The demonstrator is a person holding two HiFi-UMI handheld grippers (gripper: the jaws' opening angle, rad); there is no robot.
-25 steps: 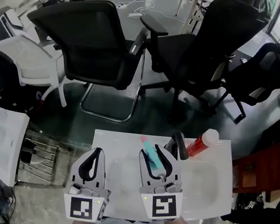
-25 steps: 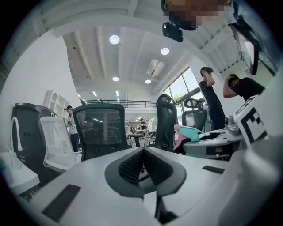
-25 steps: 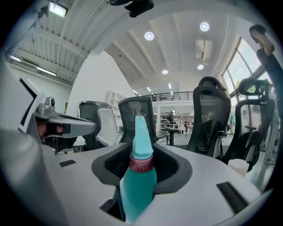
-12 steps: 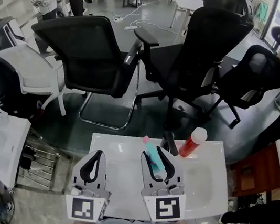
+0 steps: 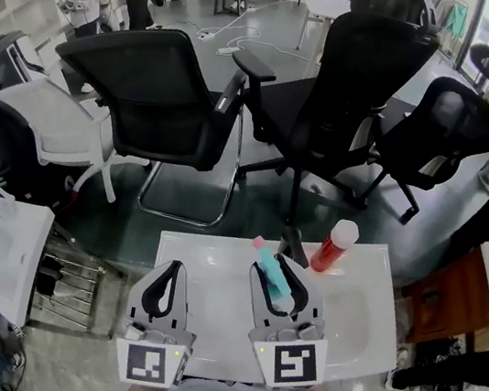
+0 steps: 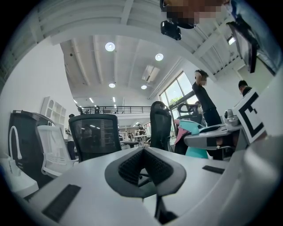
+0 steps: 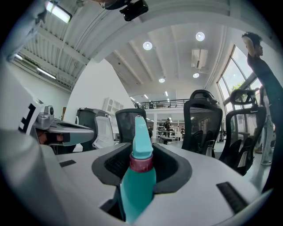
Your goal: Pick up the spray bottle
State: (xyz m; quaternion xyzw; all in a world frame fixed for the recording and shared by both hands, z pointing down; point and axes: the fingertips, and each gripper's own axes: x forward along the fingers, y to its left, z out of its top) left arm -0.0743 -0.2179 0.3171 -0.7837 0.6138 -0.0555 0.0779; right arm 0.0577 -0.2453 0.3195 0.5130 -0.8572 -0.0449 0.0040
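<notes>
While the left gripper sits closed and empty, the right gripper's half-spread jaws clamp the spray bottle, nozzle forward along them.

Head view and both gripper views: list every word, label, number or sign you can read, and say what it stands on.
No readable text anywhere.
Left gripper's marker and right gripper's marker: black-and-white square patterns, not letters.
Red bottle: any print is too small to read.
Teal spray bottle: no label shows.
</notes>
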